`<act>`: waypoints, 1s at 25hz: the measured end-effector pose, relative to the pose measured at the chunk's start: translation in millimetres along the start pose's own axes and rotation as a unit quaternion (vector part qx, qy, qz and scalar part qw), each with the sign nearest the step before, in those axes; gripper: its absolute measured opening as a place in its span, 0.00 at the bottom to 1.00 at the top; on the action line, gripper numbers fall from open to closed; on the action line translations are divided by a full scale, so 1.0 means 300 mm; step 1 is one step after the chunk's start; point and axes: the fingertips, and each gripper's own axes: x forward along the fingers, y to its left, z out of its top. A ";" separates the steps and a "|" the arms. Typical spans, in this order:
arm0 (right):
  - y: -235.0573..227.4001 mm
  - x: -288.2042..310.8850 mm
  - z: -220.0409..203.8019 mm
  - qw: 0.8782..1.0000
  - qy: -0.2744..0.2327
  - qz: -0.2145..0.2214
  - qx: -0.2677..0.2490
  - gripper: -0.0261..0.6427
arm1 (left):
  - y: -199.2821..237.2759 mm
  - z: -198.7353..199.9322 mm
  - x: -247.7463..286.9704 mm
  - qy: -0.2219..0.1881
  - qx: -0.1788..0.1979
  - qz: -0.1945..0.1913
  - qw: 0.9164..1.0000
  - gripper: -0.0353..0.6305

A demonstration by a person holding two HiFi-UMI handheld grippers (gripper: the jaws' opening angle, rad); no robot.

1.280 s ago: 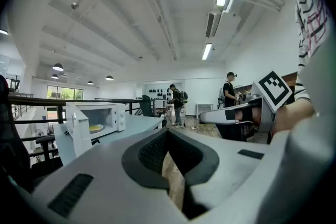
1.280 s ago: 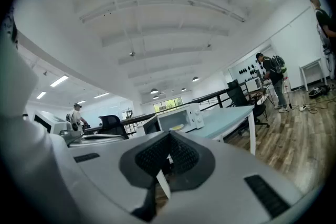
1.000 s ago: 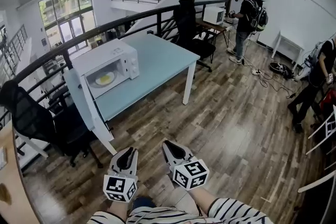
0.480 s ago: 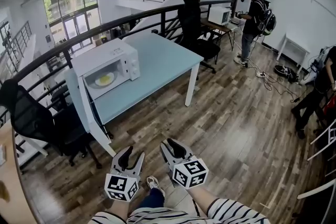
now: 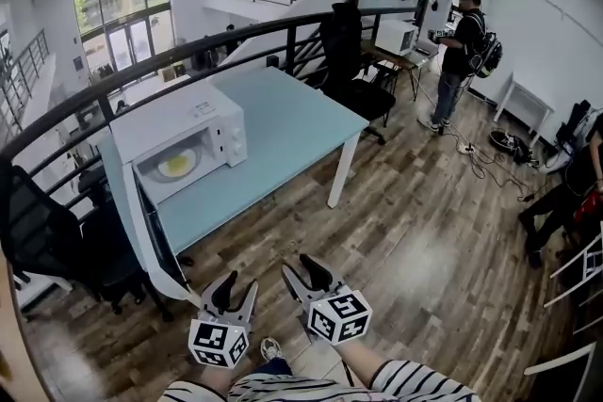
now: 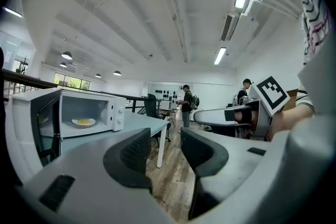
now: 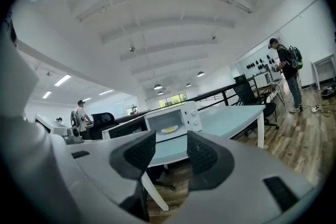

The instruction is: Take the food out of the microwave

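Observation:
A white microwave (image 5: 179, 138) stands on the left end of a light blue table (image 5: 292, 118). Its door (image 5: 132, 221) is swung wide open toward me. Inside lies a plate of yellow food (image 5: 176, 165), also seen as food (image 6: 84, 122) and food (image 7: 169, 129). My left gripper (image 5: 236, 289) is held low over the wooden floor, short of the table, open and empty. My right gripper (image 5: 303, 270) is beside it, its jaws opening with nothing between them. Both point toward the microwave (image 6: 79, 113).
Black office chairs (image 5: 57, 240) stand left of the table, behind the open door. A dark railing (image 5: 236, 38) runs behind the table. A person with a backpack (image 5: 464, 38) stands far right near a second microwave (image 5: 396, 35). Cables (image 5: 490, 146) lie on the floor.
Both grippers went from shut to open. I have come closer to the table, and the microwave and its door now sit larger in view.

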 end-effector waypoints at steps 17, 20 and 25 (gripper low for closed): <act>-0.081 0.559 0.041 0.999 0.027 0.042 0.007 0.31 | 0.414 0.010 0.256 0.007 -0.025 0.056 0.998 0.29; -0.083 0.643 0.050 0.998 0.030 0.062 0.007 0.31 | 0.480 0.015 0.276 0.005 -0.029 0.083 0.996 0.29; -0.097 0.797 0.063 0.994 0.044 0.099 0.002 0.31 | 0.603 0.021 0.315 -0.005 -0.041 0.139 0.989 0.29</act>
